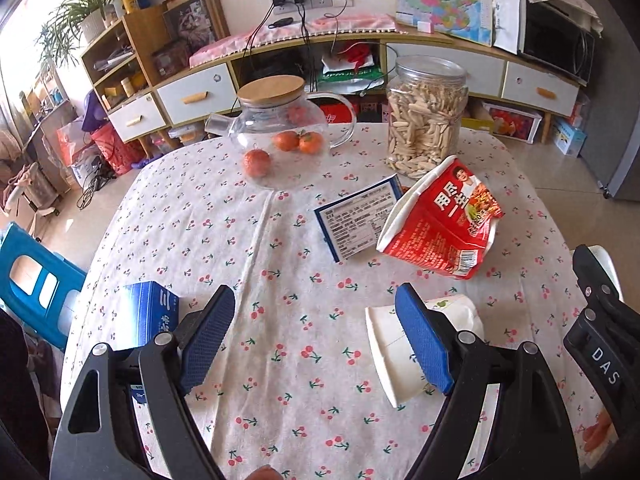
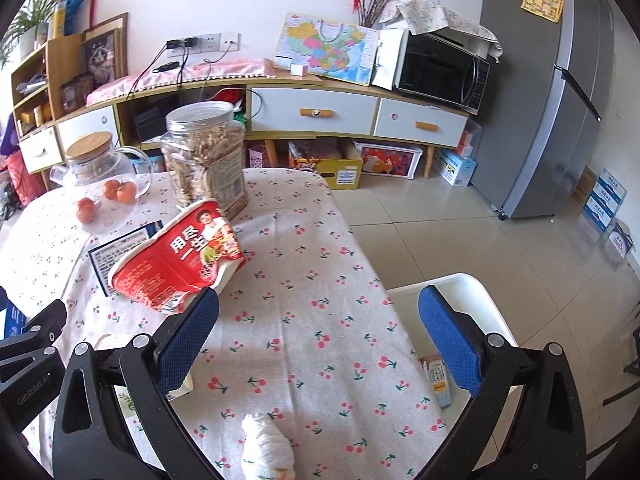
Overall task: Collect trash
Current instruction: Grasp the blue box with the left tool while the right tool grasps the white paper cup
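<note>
A crushed red instant-noodle bowl [image 1: 442, 224] is seen right of centre in the left wrist view, lying on its side on the cherry-print tablecloth [image 1: 280, 320], its white rim dented and its printed side facing up. A blue-edged flat packet [image 1: 360, 216] is tucked against its left side. A flattened white paper cup [image 1: 390, 354] lies at lower right, partly covered by one blue pad. A crumpled white tissue [image 2: 266, 444] is found at the bottom centre of the right wrist view, and a small carton [image 2: 438, 380] at lower right in a white bin [image 2: 460, 284]. The left gripper [image 1: 314, 336] and the right gripper [image 2: 320, 340] are both held with fingers spread wide, nothing pinched between them.
</note>
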Tool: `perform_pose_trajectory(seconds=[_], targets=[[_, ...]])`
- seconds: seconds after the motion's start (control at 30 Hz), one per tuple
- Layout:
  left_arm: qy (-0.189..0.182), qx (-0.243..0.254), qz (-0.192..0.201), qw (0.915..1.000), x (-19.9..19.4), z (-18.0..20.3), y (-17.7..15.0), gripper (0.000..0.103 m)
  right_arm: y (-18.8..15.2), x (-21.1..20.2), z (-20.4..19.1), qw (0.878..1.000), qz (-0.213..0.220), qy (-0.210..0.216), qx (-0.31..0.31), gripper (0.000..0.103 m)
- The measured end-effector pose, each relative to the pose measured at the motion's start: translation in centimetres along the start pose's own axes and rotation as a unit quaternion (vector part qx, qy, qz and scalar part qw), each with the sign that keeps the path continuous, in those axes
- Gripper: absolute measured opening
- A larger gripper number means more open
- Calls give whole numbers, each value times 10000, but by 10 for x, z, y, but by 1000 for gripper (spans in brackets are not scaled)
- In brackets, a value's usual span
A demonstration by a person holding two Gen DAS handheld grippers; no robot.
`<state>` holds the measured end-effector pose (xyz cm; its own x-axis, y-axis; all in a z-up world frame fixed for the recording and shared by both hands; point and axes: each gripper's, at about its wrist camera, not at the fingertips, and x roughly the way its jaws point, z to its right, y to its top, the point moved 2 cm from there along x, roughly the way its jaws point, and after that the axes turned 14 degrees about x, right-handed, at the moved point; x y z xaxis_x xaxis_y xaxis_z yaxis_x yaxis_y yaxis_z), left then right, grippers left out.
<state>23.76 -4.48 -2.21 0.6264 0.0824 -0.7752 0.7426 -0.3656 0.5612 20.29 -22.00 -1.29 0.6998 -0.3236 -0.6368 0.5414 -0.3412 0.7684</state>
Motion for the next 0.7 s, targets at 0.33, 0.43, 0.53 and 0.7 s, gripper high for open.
perform_pose_trajectory(seconds=[0.33,0.43,0.53,0.7], targets=[[376,-245,-484,9978,17,-57,-32,80,-17,-6,-42,9989,-74,216,-409,96],[491,-302,-677,9960,27,-77,-43,80,-20,-6,-47,9986,-87,222,-468,96],[561,-403,-825,9942,35,-96,-52,80,-21,-7,-51,9984,-97,249,-501,96],[667,-562,-1001,9911,47,-126,-65,80,-24,-8,-58,9975,-78,283,-638,96]])
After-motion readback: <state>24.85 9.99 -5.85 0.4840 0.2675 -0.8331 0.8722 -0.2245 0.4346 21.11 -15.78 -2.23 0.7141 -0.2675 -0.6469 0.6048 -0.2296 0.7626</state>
